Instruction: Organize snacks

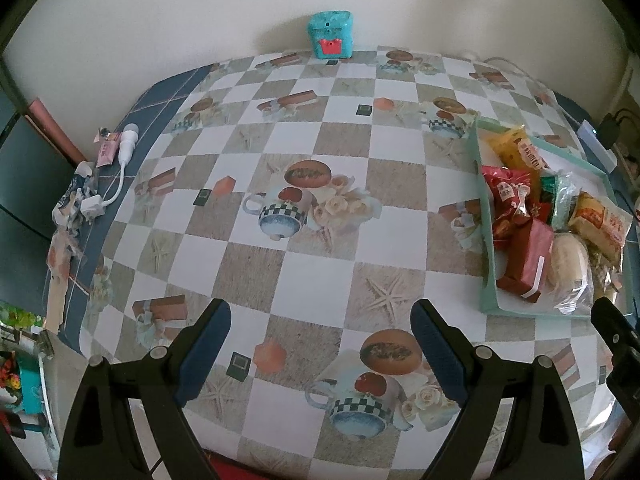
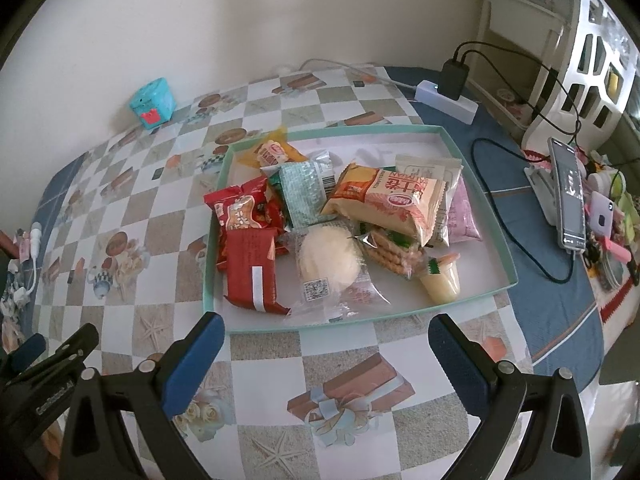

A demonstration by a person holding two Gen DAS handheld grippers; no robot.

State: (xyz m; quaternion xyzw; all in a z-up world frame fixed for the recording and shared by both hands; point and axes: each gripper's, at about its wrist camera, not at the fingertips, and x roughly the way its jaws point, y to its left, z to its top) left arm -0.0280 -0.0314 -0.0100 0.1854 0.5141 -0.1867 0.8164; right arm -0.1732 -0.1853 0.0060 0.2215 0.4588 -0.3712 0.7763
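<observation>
Both the left gripper (image 1: 320, 308) and the right gripper (image 2: 326, 322) are held spread and empty above the table (image 1: 304, 240), the snacks (image 2: 320, 216) being piled in the tray (image 2: 508, 248) by its right edge.

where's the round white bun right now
In the right wrist view, the wrapped bun lies at the tray's near edge, between the red packet and the biscuits.

A lived-in home: a counter (image 2: 344, 344) under a printed checked cloth (image 1: 304, 240) against a plain wall, a power strip (image 2: 448, 100) with chargers plugged in, a phone (image 2: 570, 196) propped up, and small household clutter along the edges
</observation>
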